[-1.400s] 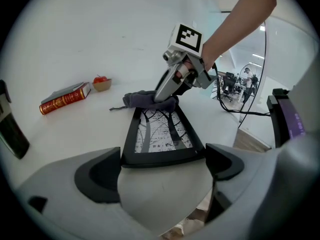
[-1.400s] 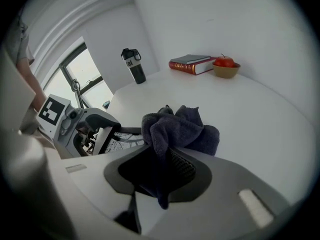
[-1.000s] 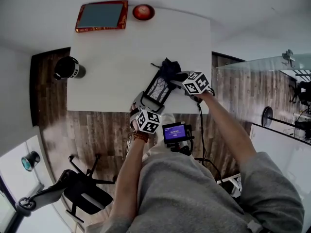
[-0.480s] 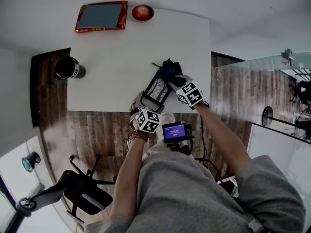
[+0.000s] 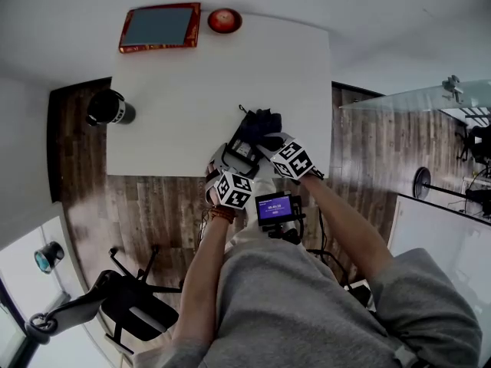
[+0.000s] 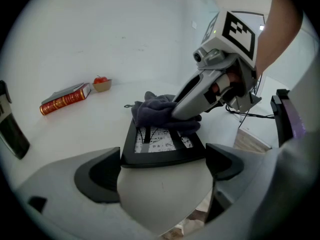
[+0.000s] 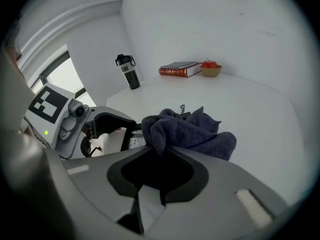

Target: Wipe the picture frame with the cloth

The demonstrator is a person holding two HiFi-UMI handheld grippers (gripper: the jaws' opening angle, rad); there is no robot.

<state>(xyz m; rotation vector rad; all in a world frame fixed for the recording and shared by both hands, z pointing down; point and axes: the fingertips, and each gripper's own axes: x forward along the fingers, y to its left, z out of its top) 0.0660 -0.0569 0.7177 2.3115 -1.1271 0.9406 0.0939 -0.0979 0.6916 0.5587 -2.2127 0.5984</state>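
One gripper has moved since a second ago and the other has not. The left gripper (image 5: 225, 159) has kept its place at the 5 o'clock edge of the table (image 5: 169, 90). Its jaws are clamped across the near short edge of the picture frame (image 5: 244, 150), which runs off toward 1 o'clock. A second ago the cloth (image 5: 258, 121) sat bunched at the frame's far end and most of the glass showed. Now it covers the far half of the frame. The right gripper (image 5: 266, 139) has drawn back along the frame toward the person and brought the cloth with it. Its jaws are closing, with a fold of the cloth pinched between them.

At the table's 9 o'clock edge stands a bottle (image 5: 107, 107), a black cylinder with a white band. At 11 o'clock a book (image 5: 159, 25) lies flat, red-bordered round a grey-blue panel. At 12 o'clock is a small round bowl (image 5: 225, 19) holding something red. The table top is plain, smooth white. The frame is a flat black rectangle with a shiny pane over a black-and-white print. The cloth is dark blue-grey, soft and nappy, and crumpled into thick folds. Both grippers are smooth grey plastic with dark pads.
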